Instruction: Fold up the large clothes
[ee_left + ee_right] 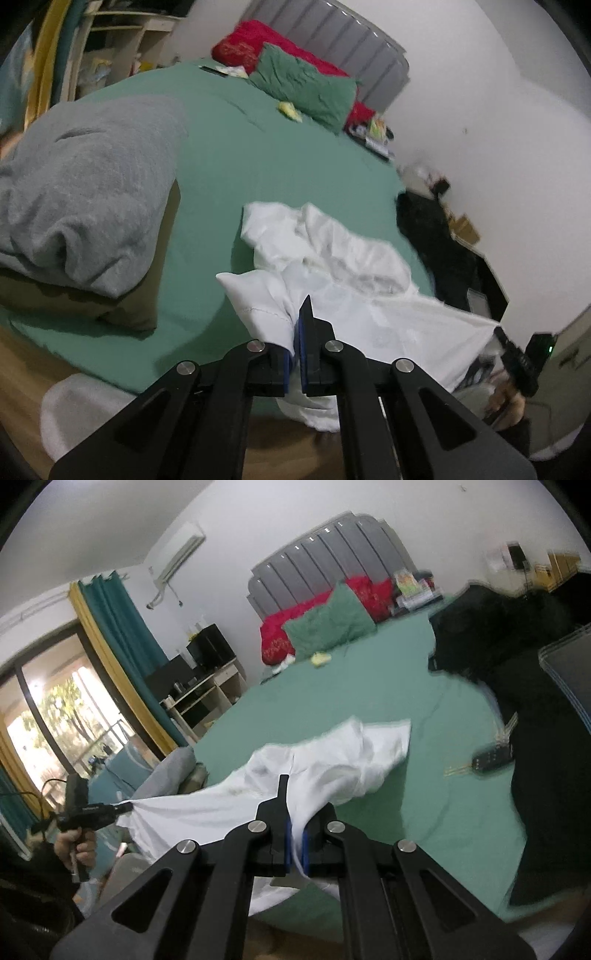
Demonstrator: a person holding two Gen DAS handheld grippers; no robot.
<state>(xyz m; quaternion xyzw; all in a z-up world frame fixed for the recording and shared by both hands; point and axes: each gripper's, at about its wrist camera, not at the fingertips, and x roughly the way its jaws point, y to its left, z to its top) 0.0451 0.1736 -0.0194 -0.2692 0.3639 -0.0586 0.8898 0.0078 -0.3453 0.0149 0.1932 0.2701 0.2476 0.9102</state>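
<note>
White garment [354,258] hangs stretched between my two tools above the green bed [229,166]. My left tool [295,354] pinches one edge. My right tool [295,845] pinches the other.

Both tools are matte black, each a pair of wide arms with triangular cutouts, pinned by round silver bolts, ending in jaws lined with blue pads. The left gripper [298,354] matches the right gripper [295,845]. The right one carries a small green light and a dark pistol-style handle.
</note>
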